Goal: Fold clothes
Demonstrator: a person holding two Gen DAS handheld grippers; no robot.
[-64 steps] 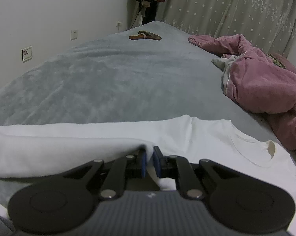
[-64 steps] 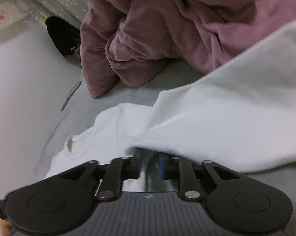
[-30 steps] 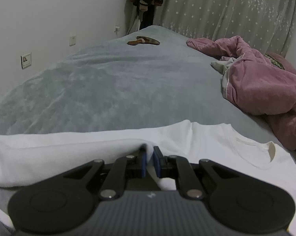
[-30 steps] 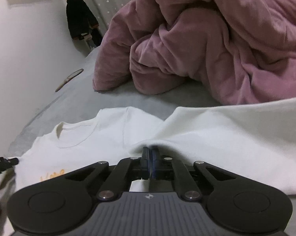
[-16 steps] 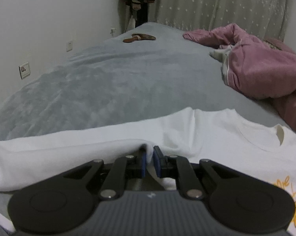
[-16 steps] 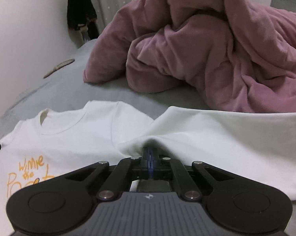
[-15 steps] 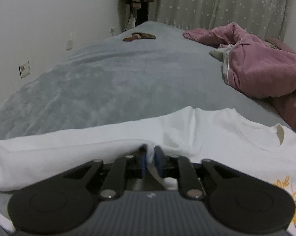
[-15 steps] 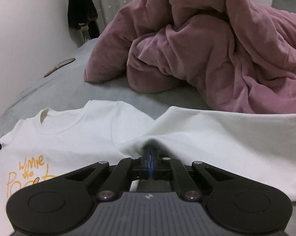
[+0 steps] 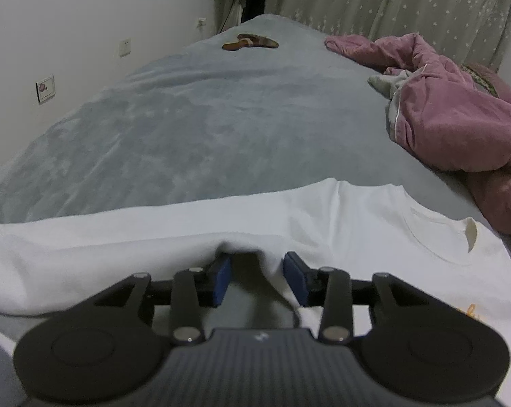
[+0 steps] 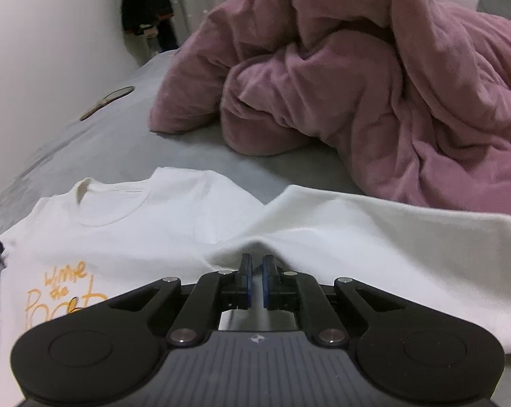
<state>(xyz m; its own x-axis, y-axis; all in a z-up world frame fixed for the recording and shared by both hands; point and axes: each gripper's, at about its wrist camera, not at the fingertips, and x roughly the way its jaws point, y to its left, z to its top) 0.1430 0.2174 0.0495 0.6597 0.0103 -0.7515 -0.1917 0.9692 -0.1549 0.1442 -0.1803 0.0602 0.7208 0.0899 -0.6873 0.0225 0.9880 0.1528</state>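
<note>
A: What lies on the bed [image 9: 201, 135]?

B: A white shirt [image 9: 340, 217], spread flat near the close edge of a grey, velvety bedspread. It is soft cotton-like cloth with a round ribbed collar [image 10: 109, 200] and orange handwritten lettering [image 10: 65, 291] on the chest.

A: Which way does the shirt point?

B: In the left wrist view its collar sits to the right and a long sleeve runs off to the left, so the sleeves stretch roughly side to side across the picture. In the right wrist view the collar is to the left and the other sleeve [image 10: 391, 237] runs to the right.

A: What are the tongs doing?

B: The left tongs [image 9: 259, 276] stand wide apart, blue pads on either side of a small raised fold of sleeve that neither pad presses. The right tongs [image 10: 255, 279] are nearly together, a narrow gap between the pads; the sleeve's edge drapes over their tips, and I cannot tell whether they pinch it.

A: Anything else on the bed?

B: A crumpled pink quilt [image 10: 374, 84], thick and plush, heaped beyond the shirt. Far off lies a flat brown object [image 9: 250, 41], too small to identify. Pale star-dotted curtains [image 9: 408, 3] hang behind.
</note>
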